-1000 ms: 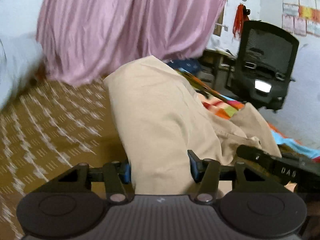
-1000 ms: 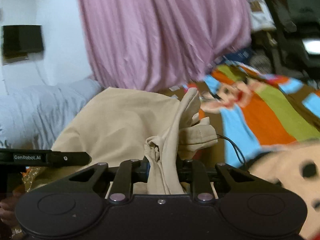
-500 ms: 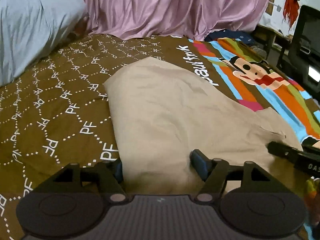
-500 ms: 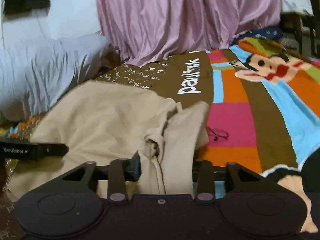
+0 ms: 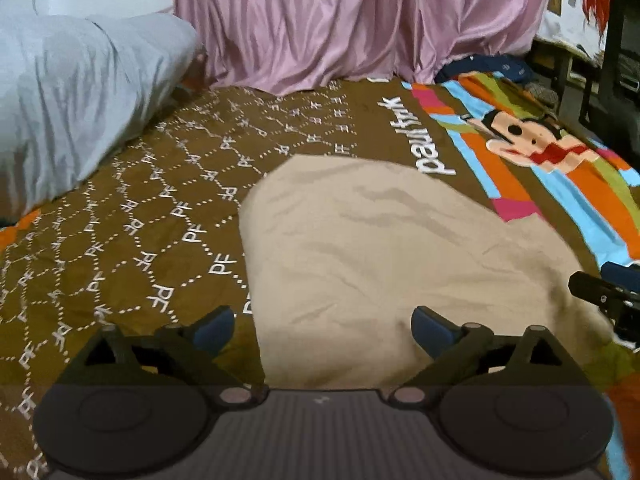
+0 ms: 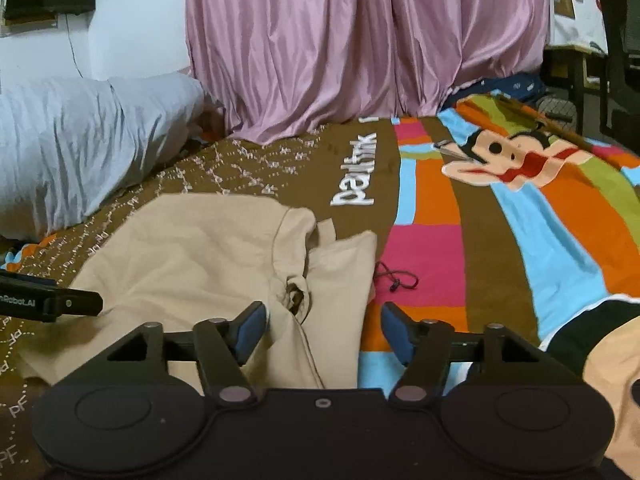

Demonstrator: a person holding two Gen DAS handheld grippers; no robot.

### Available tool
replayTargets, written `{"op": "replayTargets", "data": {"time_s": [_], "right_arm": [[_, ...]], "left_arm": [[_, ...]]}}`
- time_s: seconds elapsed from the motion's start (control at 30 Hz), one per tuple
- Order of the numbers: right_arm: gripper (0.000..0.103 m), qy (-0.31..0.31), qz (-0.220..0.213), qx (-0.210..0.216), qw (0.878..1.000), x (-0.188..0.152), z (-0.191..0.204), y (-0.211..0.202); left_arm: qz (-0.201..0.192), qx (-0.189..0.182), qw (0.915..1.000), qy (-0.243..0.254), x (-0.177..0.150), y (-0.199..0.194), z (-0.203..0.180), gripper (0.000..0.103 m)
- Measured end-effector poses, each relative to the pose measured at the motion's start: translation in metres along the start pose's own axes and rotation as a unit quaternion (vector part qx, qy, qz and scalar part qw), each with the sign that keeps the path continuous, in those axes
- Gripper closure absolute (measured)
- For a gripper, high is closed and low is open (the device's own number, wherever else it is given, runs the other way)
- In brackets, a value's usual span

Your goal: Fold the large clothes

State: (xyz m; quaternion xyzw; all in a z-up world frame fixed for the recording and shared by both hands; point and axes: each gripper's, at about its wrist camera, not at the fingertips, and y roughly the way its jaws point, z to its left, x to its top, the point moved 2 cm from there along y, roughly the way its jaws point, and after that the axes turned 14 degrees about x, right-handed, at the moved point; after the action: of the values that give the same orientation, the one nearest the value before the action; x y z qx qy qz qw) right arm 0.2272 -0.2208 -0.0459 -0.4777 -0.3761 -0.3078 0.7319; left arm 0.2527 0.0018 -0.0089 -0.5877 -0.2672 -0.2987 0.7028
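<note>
in the left wrist view we are spreading the left gripper wide, letting the beige garment settle on the bedspread. in the right wrist view the right gripper is opening over its bunched near edge; we should be releasing evenly, keeping the fold flat.

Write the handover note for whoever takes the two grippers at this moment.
Left gripper: jaws opening, pads off the cloth, near edge of the beige cotton garment between them.
Right gripper: jaws opening, nothing pinched; the garment's bunched edge lies between its fingers.
The garment lies on the brown patterned bedspread, partly folded and wrinkled, with a loose flap on the right-hand side.
Done: garment laid down and released.
Left: flatten the flap, smooth the creases, make any remaining folds.
</note>
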Motion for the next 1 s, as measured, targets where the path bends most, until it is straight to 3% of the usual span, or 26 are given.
{"op": "replayTargets", "data": {"time_s": [0.23,0.6,1.0], "right_arm": [[0.019,-0.035,-0.046,0.021,0.998,0.017,0.02,-0.051],[0.001,-0.092,-0.107,0.074,0.987,0.03,0.059,-0.154],[0.001,-0.105,-0.161,0.069,0.979,-0.006,0.098,-0.233]], "left_arm": [[-0.032,0.01,0.9986,-0.04,-0.003,-0.065,0.011,0.001],[-0.092,0.011,0.9883,-0.121,-0.026,-0.174,0.029,0.001],[-0.128,0.041,0.9836,-0.12,-0.097,-0.231,0.053,0.001]]}}
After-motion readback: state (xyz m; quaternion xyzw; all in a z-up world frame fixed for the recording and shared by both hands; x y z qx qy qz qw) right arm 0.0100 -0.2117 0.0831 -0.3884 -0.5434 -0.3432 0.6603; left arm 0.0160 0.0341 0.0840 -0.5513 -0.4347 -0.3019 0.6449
